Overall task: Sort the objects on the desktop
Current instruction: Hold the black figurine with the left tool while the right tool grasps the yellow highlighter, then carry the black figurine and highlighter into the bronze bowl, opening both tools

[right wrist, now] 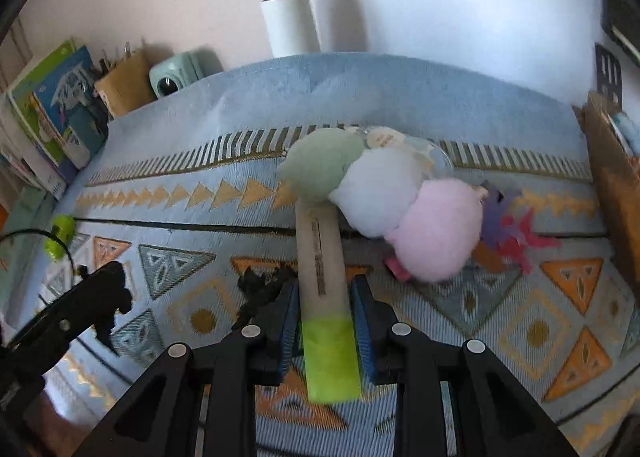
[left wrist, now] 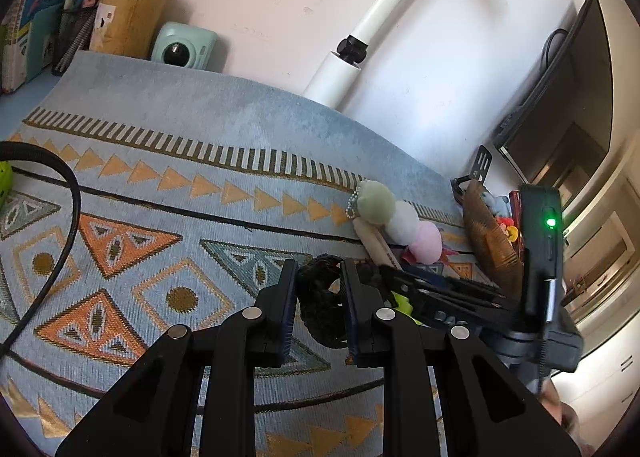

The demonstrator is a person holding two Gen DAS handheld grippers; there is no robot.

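In the left wrist view my left gripper is shut on a black braided ring just above the patterned blue mat. My right gripper is shut on a wooden stick with a lime-green end. The stick carries three plush balls: green, white and pink, which rest on the mat. Another scrap of black material lies beside the right gripper's left finger. The right gripper also shows just right of the left one.
A mint instant camera, a brown pen holder and books line the back left. A white lamp post stands at the back. A brown box of toys sits right. A black cable crosses the left.
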